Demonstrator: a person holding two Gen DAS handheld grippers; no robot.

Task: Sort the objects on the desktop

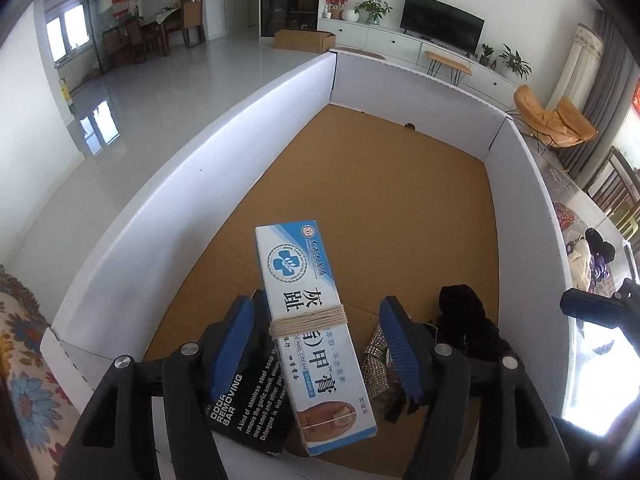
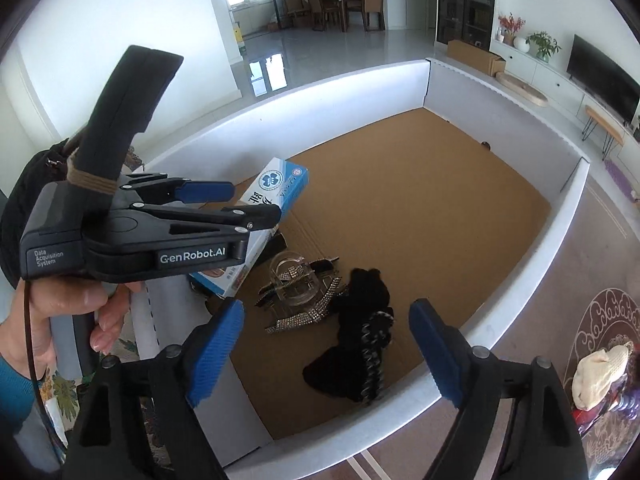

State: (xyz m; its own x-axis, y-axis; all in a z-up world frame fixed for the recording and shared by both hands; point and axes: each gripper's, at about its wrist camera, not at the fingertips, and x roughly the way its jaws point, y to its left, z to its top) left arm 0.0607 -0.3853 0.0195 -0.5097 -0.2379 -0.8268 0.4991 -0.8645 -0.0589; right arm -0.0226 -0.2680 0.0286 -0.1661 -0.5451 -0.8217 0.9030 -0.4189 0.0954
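A blue-and-white nail cream box (image 1: 310, 328) bound with twine lies tilted in the white-walled cardboard box (image 1: 200, 184), resting on a black odor-removing-bar box (image 1: 252, 404). My left gripper (image 1: 316, 344) is open, its blue pads on either side of the cream box without touching it. In the right wrist view the left gripper (image 2: 240, 202) hovers over the cream box (image 2: 276, 188). My right gripper (image 2: 324, 348) is open and empty above a black hair tie (image 2: 360, 320). Rhinestone hair clips (image 2: 300, 296) lie beside it.
The box's brown floor (image 2: 420, 208) stretches away toward the far wall. A black hair tie (image 1: 464, 320) and rhinestone clips (image 1: 378, 364) lie right of the left gripper. A patterned cloth (image 2: 608, 320) with a cream object (image 2: 600, 372) lies outside to the right.
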